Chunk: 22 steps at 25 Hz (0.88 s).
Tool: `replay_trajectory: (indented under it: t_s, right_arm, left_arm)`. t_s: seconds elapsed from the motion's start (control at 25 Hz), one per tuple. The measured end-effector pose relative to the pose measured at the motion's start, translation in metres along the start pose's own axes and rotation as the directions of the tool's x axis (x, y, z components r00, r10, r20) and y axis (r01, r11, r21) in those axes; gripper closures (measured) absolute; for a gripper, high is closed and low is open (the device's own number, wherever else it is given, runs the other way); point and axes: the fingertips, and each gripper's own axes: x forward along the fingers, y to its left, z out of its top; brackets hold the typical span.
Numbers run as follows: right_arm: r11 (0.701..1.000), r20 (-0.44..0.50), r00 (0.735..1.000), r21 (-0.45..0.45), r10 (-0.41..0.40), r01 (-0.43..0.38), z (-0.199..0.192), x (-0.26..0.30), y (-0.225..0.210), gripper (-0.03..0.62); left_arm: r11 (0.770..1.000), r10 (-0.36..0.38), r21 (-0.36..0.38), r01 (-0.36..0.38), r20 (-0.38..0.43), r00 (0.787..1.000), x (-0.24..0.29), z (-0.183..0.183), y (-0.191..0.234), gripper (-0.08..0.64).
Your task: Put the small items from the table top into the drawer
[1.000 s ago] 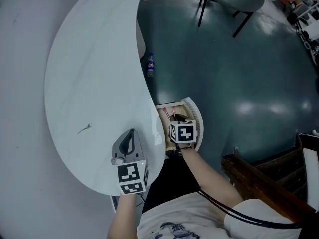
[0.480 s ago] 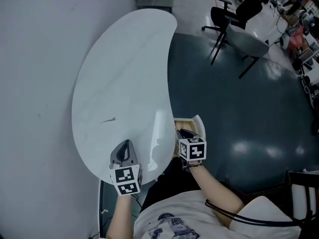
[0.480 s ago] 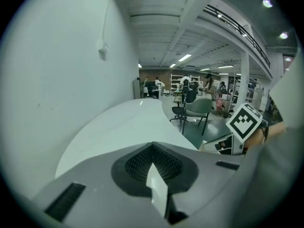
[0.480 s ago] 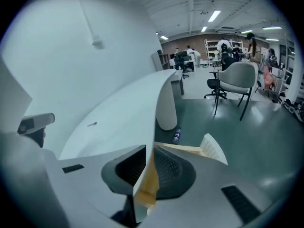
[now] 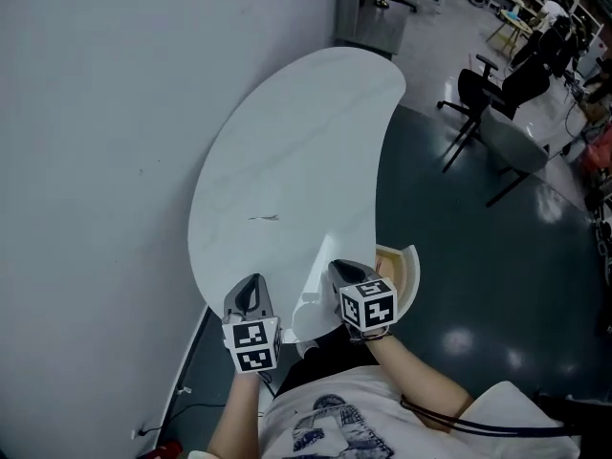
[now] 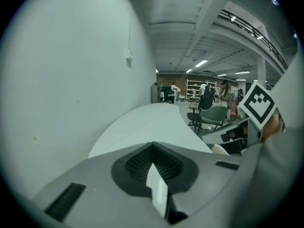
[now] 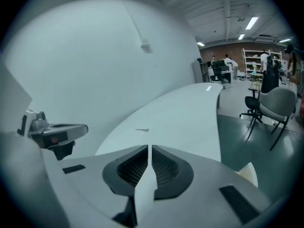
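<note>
Nearest the camera in the head view, at the bottom centre of the frame, the person's two forearms reach forward, each carrying a tool with a marker cube. The left tool [image 5: 251, 290] hangs over the near end of the table [image 5: 296, 151], lower left of centre; in the left gripper view [image 6: 153, 146] its jaws are clenched tip to tip with nothing between them. The right tool [image 5: 344, 272] sits just right of it, over the table's near edge. In the right gripper view [image 7: 149, 148] its jaws stand a thin slit apart, having just been closing, and nothing is caught in the slit. Neither tool touches the table or any item. Immediately right of the right tool, under the table's inner curve, the drawer [image 5: 394, 277] stands pulled out, its pale interior exposed; its contents cannot be made out. The table is white and kidney-shaped, running from lower centre to upper centre of the frame against a plain grey wall [image 5: 105, 113] on the left. One small item [image 5: 265, 218] remains on the table top, a thin dark object lying left of centre, well apart from both tools and from the drawer; the right gripper view shows it [image 7: 141, 130] ahead of the jaws, too small to identify. Beyond the table, at upper right, office chairs [image 5: 497, 113] stand on the dark glossy floor [image 5: 478, 256].
</note>
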Motion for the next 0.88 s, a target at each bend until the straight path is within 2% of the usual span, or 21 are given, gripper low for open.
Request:
replay_trajectory:
  t_s: [0.24,0.4,0.52,0.88]
  right_arm:
    - [0.984,0.025,0.990,-0.120,0.136,-0.132,0.025,-0.005,0.086,0.551]
    - [0.965,0.043,0.981,-0.192,0.188,-0.176,0.038,-0.011,0.120,0.551]
    - [0.956,0.049,0.978,-0.226,0.203,-0.187,0.041,-0.020,0.132,0.551]
    - [0.953,0.085,0.973,-0.233,0.217,-0.192,0.053,-0.036,0.145,0.551]
  left_arm:
    - [0.995,0.089,-0.055,-0.087,0.041,0.995,-0.042,-0.001,0.043,0.525]
    - [0.987,0.139,-0.090,-0.133,0.066,0.988,-0.067,-0.001,0.062,0.525]
    - [0.984,0.153,-0.101,-0.144,0.082,0.985,-0.085,0.001,0.064,0.525]
    - [0.984,0.154,-0.113,-0.139,0.128,0.980,-0.100,0.017,0.062,0.525]
